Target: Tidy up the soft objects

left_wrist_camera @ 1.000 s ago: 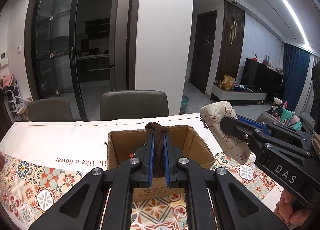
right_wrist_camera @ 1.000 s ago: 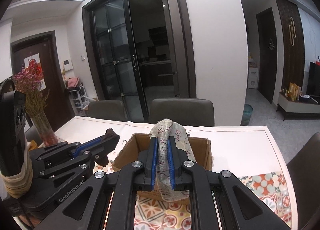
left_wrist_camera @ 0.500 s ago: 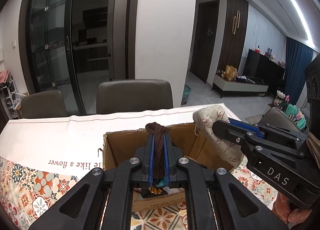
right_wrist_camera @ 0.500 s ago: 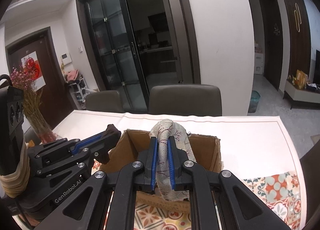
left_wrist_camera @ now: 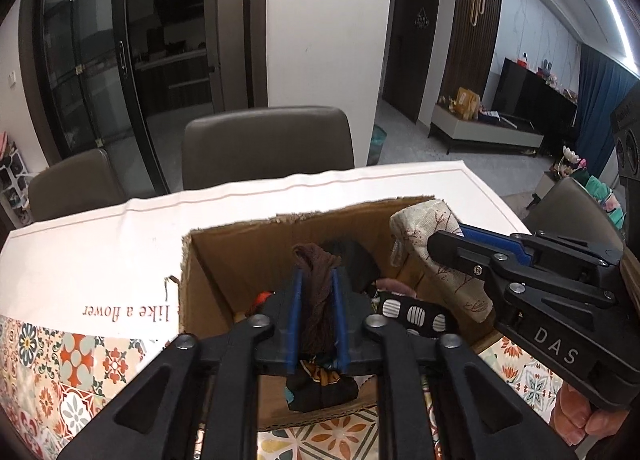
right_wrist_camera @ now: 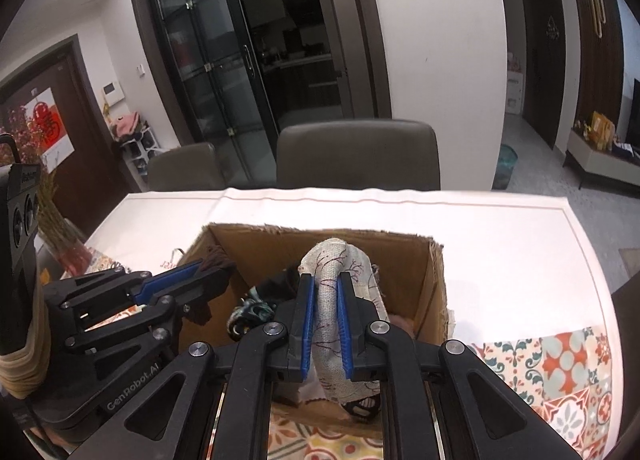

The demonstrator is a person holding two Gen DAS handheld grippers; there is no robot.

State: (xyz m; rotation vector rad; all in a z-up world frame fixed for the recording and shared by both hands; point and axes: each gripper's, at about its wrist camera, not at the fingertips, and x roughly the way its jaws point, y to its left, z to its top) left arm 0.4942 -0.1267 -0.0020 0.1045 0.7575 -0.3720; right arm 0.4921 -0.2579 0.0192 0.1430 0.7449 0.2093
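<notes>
**Dropping two soft pieces into the cardboard box**

The left tool (left_wrist_camera: 316,280) is opening around a brown knotted cloth (left_wrist_camera: 316,260) above the cardboard box (left_wrist_camera: 240,244). The right tool (right_wrist_camera: 325,292) clamps narrow on a beige printed pouch (right_wrist_camera: 336,260). Each should release only once it is well inside the rim.

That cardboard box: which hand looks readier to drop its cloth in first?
The left. Its gripper sits over the box with jaws already opening around the brown cloth, above the clothes inside. The right gripper is also over the box, but stays clamped on the beige cloth.
</notes>
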